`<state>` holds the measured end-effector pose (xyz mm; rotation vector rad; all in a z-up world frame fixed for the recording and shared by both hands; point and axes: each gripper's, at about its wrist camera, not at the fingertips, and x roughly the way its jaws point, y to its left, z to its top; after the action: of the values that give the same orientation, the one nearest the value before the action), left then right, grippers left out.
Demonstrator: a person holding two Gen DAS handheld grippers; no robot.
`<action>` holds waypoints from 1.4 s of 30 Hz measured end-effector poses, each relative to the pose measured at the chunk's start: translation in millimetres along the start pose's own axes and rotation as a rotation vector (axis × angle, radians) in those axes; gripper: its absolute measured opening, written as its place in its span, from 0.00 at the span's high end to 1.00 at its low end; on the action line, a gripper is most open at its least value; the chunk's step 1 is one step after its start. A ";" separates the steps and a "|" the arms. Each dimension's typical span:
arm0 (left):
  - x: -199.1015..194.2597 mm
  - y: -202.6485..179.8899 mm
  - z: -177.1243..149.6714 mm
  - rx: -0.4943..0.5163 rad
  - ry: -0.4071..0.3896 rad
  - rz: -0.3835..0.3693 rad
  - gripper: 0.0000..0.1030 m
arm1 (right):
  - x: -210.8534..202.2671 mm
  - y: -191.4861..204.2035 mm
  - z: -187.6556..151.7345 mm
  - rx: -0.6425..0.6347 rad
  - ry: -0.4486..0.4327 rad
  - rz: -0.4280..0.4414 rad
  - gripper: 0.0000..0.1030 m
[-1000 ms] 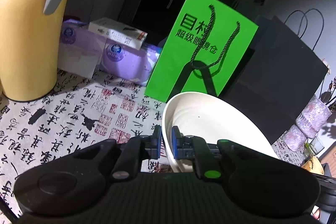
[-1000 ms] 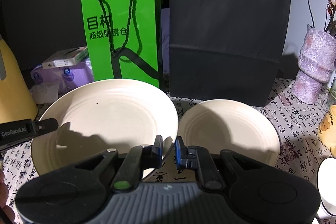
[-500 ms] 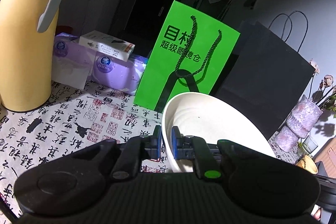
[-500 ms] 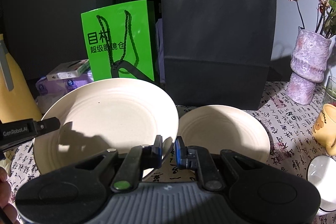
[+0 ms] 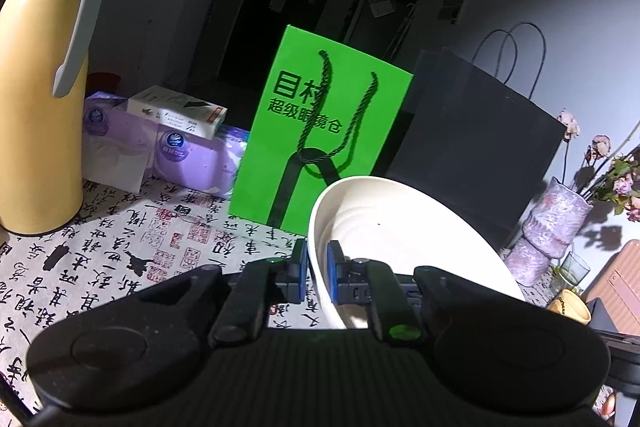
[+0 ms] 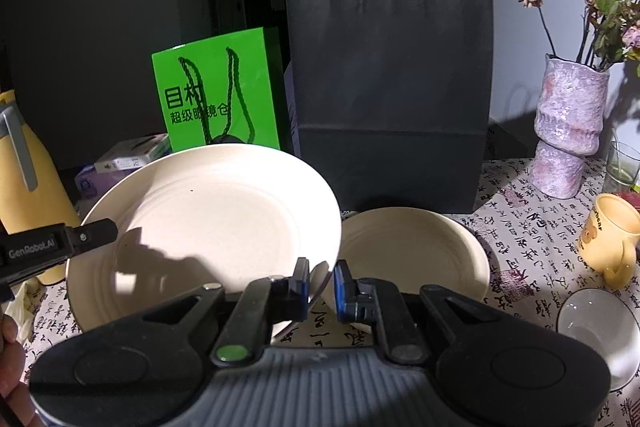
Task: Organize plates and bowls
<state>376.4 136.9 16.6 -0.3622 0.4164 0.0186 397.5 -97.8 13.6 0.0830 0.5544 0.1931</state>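
Note:
A large cream plate (image 6: 208,223) is held up off the table, tilted. My left gripper (image 5: 317,273) is shut on its left rim; the plate (image 5: 400,239) fills the lower right of the left wrist view. My right gripper (image 6: 321,287) is shut on the plate's right rim. The left gripper's black body (image 6: 48,253) shows at the left edge of the right wrist view. A smaller cream plate (image 6: 412,255) lies flat on the tablecloth behind and right of my right gripper.
A green paper bag (image 6: 218,99) and a black paper bag (image 6: 390,91) stand at the back. A yellow thermos (image 5: 40,87), tissue packs (image 5: 176,151) and a box are left. A purple vase (image 6: 568,131), yellow mug (image 6: 608,239) and glass bowl (image 6: 596,331) are right.
Both grippers have lifted the large plate higher off the table. The small plate and the bags now appear lower and farther away.

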 end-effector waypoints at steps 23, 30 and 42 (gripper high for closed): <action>-33.2 -40.4 -4.3 0.078 -0.014 -0.076 0.90 | -51.9 -32.1 -11.0 0.065 -0.063 -0.012 0.88; -41.9 -54.3 -9.8 0.106 -0.008 -0.099 0.89 | -69.2 -46.7 -17.1 0.094 -0.082 -0.021 0.88; -54.6 -76.4 -23.2 0.162 -0.009 -0.130 0.89 | -95.7 -65.8 -30.3 0.131 -0.100 -0.039 0.88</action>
<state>324.3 60.4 44.6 -0.2290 0.3824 -0.1392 312.3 -180.9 28.6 0.2076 0.4678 0.1138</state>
